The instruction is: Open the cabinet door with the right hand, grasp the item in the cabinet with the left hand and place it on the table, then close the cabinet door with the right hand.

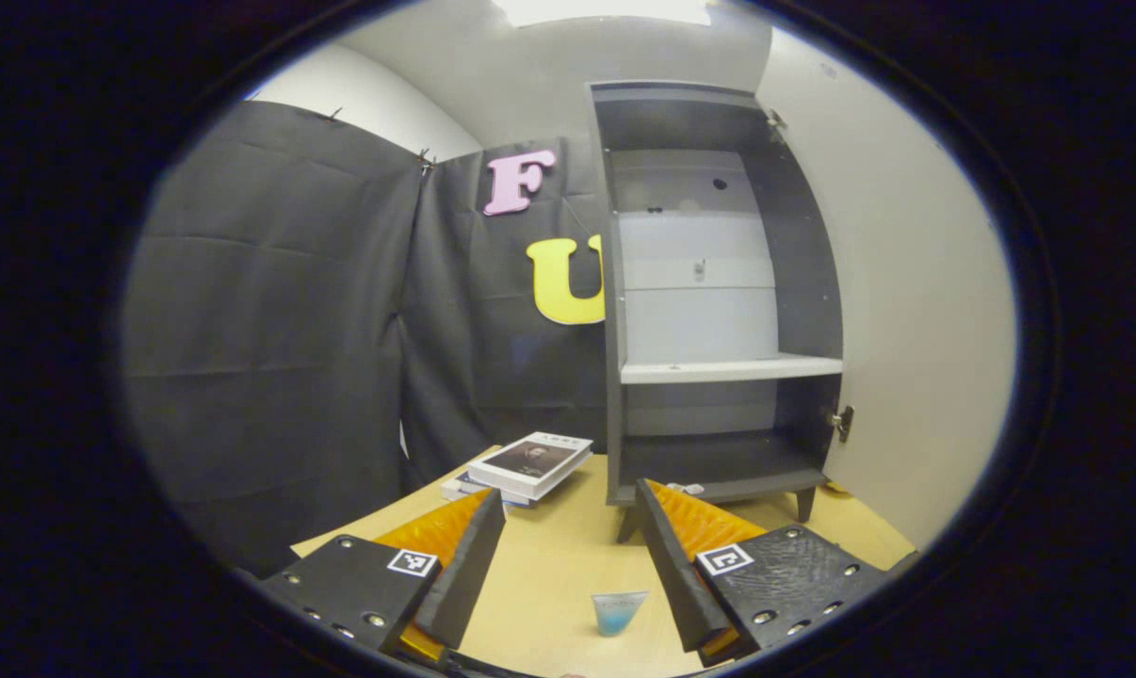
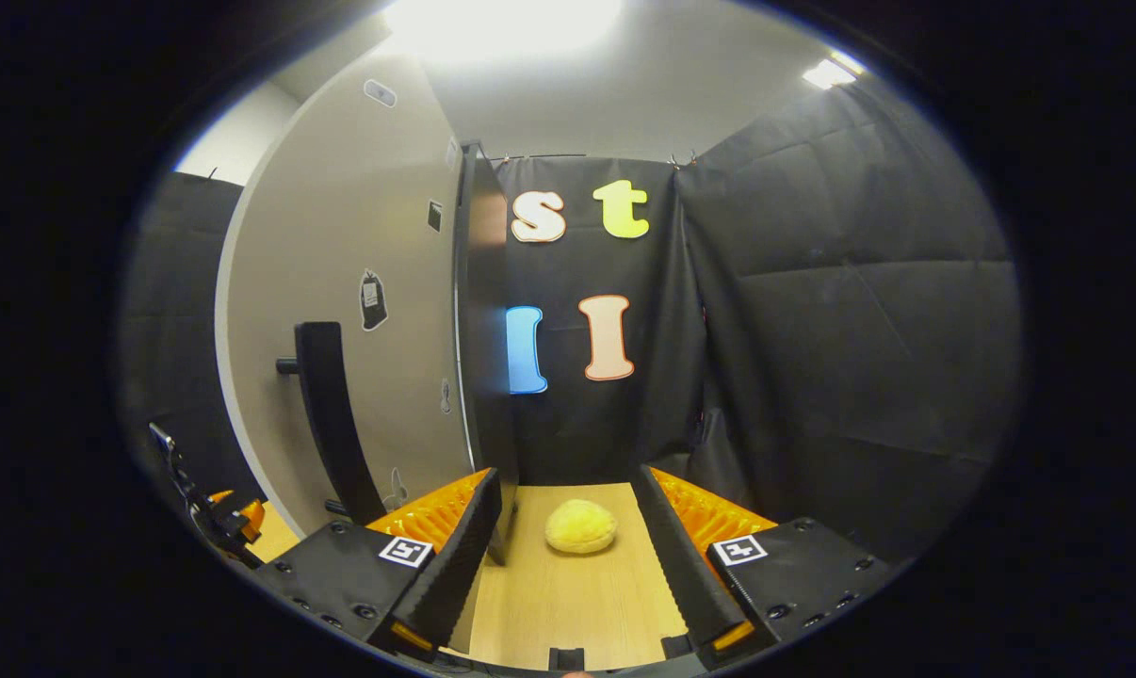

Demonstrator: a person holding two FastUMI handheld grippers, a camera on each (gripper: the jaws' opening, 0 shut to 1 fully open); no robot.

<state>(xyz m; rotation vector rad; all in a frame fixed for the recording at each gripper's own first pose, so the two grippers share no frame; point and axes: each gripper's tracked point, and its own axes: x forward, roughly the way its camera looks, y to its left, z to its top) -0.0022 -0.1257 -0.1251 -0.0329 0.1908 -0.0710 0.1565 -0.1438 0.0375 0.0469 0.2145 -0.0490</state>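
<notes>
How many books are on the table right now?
2, stacked: the top book lies on a lower book, left of the open cabinet on the table. A thinner one underneath could be hidden.

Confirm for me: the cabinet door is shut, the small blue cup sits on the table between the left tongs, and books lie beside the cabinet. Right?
Not quite. The cabinet door stands wide open, as the left gripper view shows, with the cabinet shelves exposed. The rest holds: the small blue cup sits on the table between the open left tongs, and books lie beside the cabinet.

wooden table, books, cup, cabinet
</notes>
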